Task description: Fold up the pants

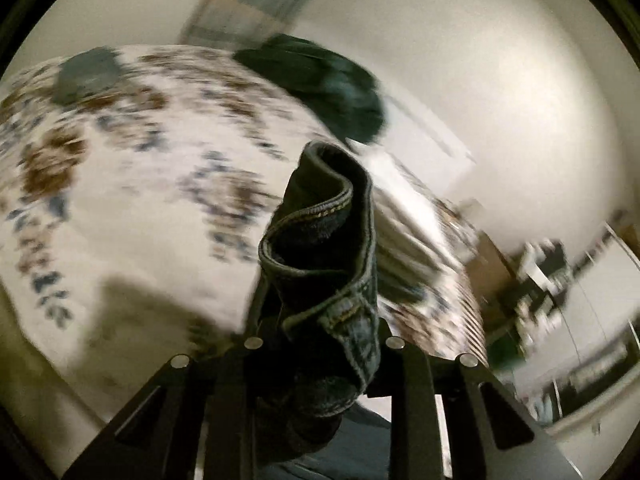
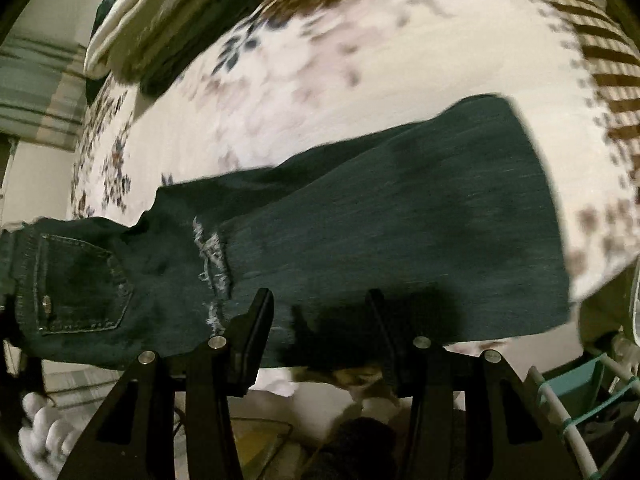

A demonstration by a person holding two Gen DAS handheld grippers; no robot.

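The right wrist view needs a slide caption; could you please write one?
Open right gripper over dark blue denim jeans lying flat on a floral white bedspread.

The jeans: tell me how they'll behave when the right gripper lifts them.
Likely floppy: the jeans lie flat on the bed, and the part in the left gripper curls over itself. Probably heavy for cloth: thick stitched denim. The frayed rip could snag a finger. The right gripper is open at their near edge.

Both wrist views look down close over the flowered bed, sharing the jeans.
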